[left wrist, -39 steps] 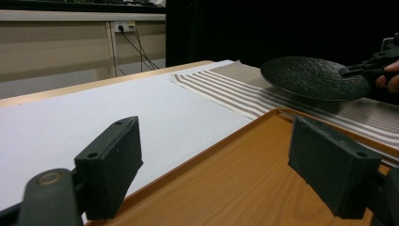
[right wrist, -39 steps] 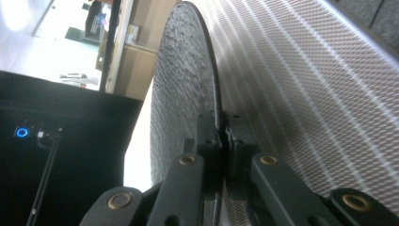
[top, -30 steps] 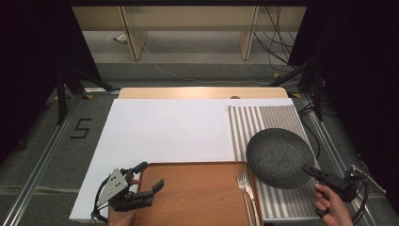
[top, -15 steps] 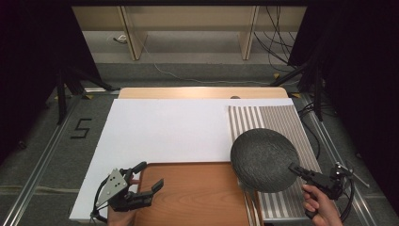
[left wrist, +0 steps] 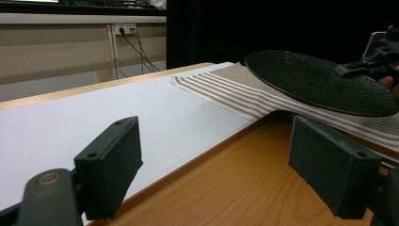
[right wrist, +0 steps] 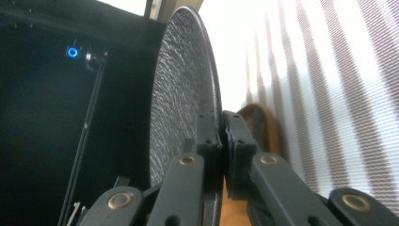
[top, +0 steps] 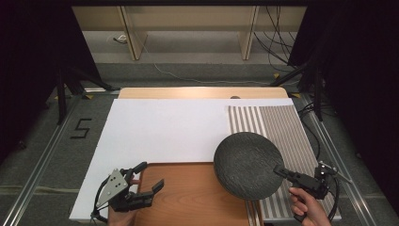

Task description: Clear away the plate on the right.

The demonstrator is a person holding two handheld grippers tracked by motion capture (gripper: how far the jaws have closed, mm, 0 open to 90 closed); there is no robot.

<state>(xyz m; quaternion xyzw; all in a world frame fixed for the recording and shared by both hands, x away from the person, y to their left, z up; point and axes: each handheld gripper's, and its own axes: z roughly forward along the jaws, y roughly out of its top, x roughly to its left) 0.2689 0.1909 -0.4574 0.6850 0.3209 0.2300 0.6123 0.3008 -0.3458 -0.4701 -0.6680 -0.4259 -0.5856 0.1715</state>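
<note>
Presumably the step in hand was the carrying of the dark plate (top: 248,165) from the striped placemat (top: 277,129) toward the wooden board (top: 193,193). The right gripper (top: 282,172) had its jaws clamped on the plate's near right rim, and the plate hung tilted in the air, clear of the worktop (top: 160,127), overlapping the mat's left edge and the board's right end in the high view. In the right gripper view the plate (right wrist: 181,94) stood almost edge-on, pinched between the two jaws, with the mat's stripes (right wrist: 329,94) behind it. In the left gripper view the plate (left wrist: 320,82) floated above the mat (left wrist: 226,87).

The next move, by judgement, called for levelling the plate, bringing it further over the board and lowering it flat before letting go; a rim grip on a tilted plate risked slipping.

The right hand (top: 308,207) reached forward from the lower right corner, wrist rolled. The left gripper (top: 148,176) rested at the board's left end, jaws wide apart and holding nothing, pointing toward the plate.
</note>
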